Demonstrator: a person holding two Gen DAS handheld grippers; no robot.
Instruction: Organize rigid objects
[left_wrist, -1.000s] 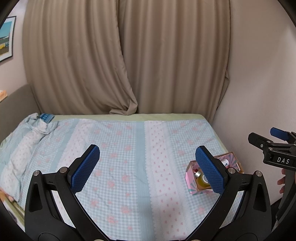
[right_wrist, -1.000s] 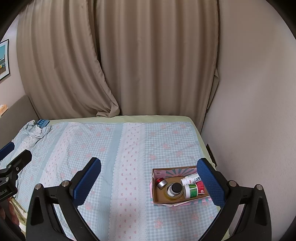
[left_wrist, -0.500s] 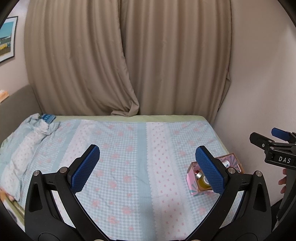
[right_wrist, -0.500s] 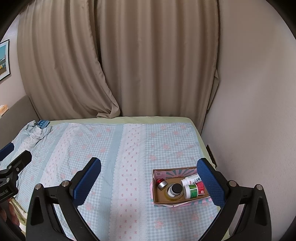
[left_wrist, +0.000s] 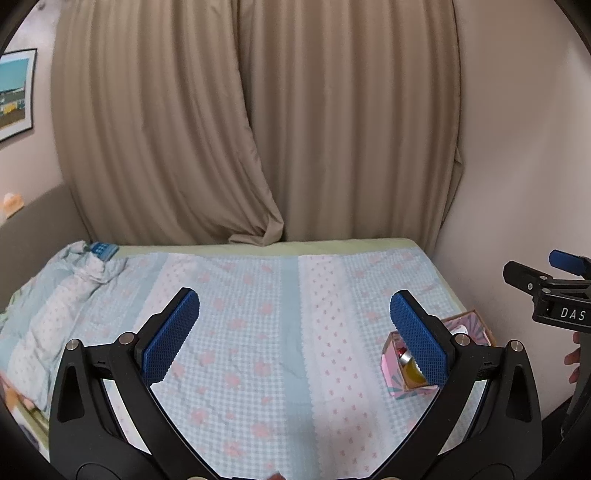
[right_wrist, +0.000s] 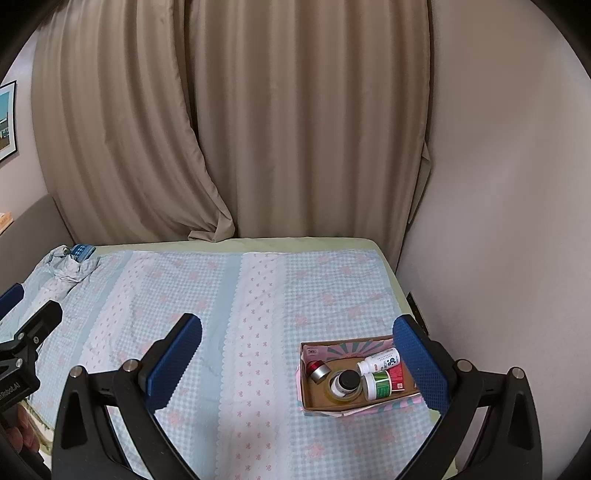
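A pink cardboard box (right_wrist: 314, 400) sits on the bed near the right wall; it also shows in the left wrist view (left_wrist: 390, 363), partly behind my finger. It holds a white bottle (right_wrist: 380, 360), a green-labelled bottle (right_wrist: 380, 384), a black-capped jar (right_wrist: 347, 382) and a small red-and-silver tin (right_wrist: 319, 371). My left gripper (left_wrist: 291, 332) is open and empty above the middle of the bed. My right gripper (right_wrist: 297, 363) is open and empty, with the box just inside its right finger (right_wrist: 419, 363).
The bed (right_wrist: 229, 295) has a blue checked cover with pink flowers. A crumpled quilt (left_wrist: 48, 306) and a small blue item (left_wrist: 103, 250) lie at the far left. Beige curtains (left_wrist: 258, 129) hang behind. A wall (right_wrist: 498, 221) runs along the right side.
Both grippers have drawn back and risen slightly; the box sits a little lower in the left wrist view. Both stay open and empty.
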